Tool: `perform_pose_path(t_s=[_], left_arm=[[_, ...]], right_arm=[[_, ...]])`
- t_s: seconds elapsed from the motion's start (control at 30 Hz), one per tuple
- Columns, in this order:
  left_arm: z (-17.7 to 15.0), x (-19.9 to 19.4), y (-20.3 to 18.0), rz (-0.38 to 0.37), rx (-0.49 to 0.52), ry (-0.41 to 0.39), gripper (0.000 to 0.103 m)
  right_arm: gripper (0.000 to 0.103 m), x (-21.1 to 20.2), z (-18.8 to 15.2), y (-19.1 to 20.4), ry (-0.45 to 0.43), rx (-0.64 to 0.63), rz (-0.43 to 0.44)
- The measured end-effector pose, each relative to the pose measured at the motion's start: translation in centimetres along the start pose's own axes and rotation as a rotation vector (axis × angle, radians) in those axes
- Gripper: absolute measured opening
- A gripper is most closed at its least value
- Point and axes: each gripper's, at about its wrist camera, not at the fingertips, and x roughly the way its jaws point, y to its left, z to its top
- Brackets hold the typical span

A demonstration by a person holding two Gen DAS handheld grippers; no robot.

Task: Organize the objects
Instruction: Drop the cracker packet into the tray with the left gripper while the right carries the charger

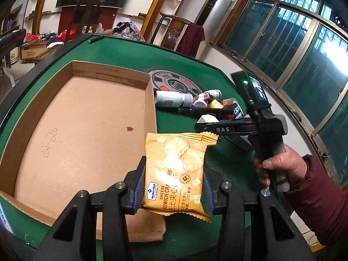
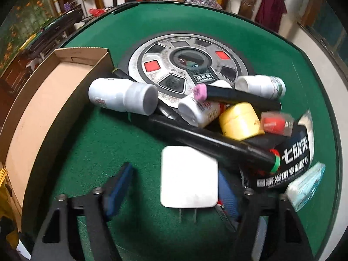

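Note:
My left gripper [image 1: 173, 187] is shut on a yellow cheese cracker packet [image 1: 176, 169], held over the right front corner of an open cardboard box [image 1: 87, 119]. The box also shows in the right wrist view [image 2: 43, 100]. My right gripper [image 2: 174, 184] is open, its jaws on either side of a white plug adapter [image 2: 189, 178] lying on the green table. It also shows in the left wrist view [image 1: 208, 128], low over the pile. The pile holds white bottles [image 2: 121, 96], a black marker [image 2: 208, 141], a yellow jar [image 2: 239, 121] and a black carton [image 2: 289, 163].
The green felt table [image 2: 108, 143] has a round grey control panel [image 2: 187, 65] at its centre. A pale blue packet [image 2: 306, 184] lies at the right of the pile. Chairs and shelves stand behind the table [image 1: 174, 30].

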Motion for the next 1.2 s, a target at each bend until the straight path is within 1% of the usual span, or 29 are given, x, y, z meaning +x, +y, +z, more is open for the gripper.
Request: perform_pose_path(t_s=[0.03,0.13,0.2,0.3,0.33,0.43,0.53,0.63,0.7,0.77,0.87,0.93,1.0,1.1,1.2], left_arm=[[0.0,-0.1,0.2,0.000,-0.006,-0.004,0.043],[0.0,-0.6,0.6,0.006,-0.028,-0.016,0.043],[0.0,-1.2,0.8,0.011,-0.037,-0.028,0.043],[0.4,-2.3,1.0,0.015,-0.042,-0.041,0.043],[0.7,-2.7,1.1,0.021,-0.042,-0.045,0.043],[2.3,-3.8,1.5,0.038,-0.045,-0.054,0.043],[4.5,-4.1,1.9,0.063,-0.038,-0.058,0.043],[7.3,-3.2,2.6,0.117,-0.011,-0.050,0.043],[8.8,-1.8,3.7,0.111,-0.034,-0.023,0.043],[10.1,-0.2,5.1,0.120,-0.071,0.004,0.043],[11.5,2.8,7.6,0.147,-0.137,0.038,0.043],[12.0,4.7,9.4,0.156,-0.184,0.057,0.043],[12.2,5.9,10.6,0.160,-0.221,0.069,0.043],[12.4,7.6,11.7,0.172,-0.256,0.081,0.043],[12.5,8.6,12.3,0.166,-0.277,0.086,0.043]], right_arm=[[0.049,-0.4,-0.2,-0.1,-0.012,0.017,0.001],[0.049,-1.0,-0.9,-0.5,-0.032,0.052,0.027],[0.049,-1.3,-1.4,-0.1,-0.043,0.051,0.038],[0.049,-2.6,-2.4,0.0,-0.078,0.070,0.114],[0.049,-3.6,-2.6,0.1,-0.099,0.077,0.151],[0.049,-6.2,-2.6,1.0,-0.148,0.073,0.223],[0.049,-8.6,-1.8,2.5,-0.187,0.053,0.295],[0.049,-9.4,0.6,4.0,-0.198,0.059,0.376],[0.049,-9.4,1.9,5.0,-0.196,0.066,0.405],[0.049,-8.5,3.9,6.1,-0.181,0.081,0.425],[0.049,-6.6,6.2,7.3,-0.145,0.102,0.423],[0.049,-4.8,7.7,8.4,-0.113,0.107,0.395],[0.049,-3.3,8.4,8.9,-0.090,0.101,0.368],[0.049,-1.3,9.4,9.7,-0.064,0.083,0.334],[0.049,0.1,10.0,10.2,-0.045,0.060,0.298]])
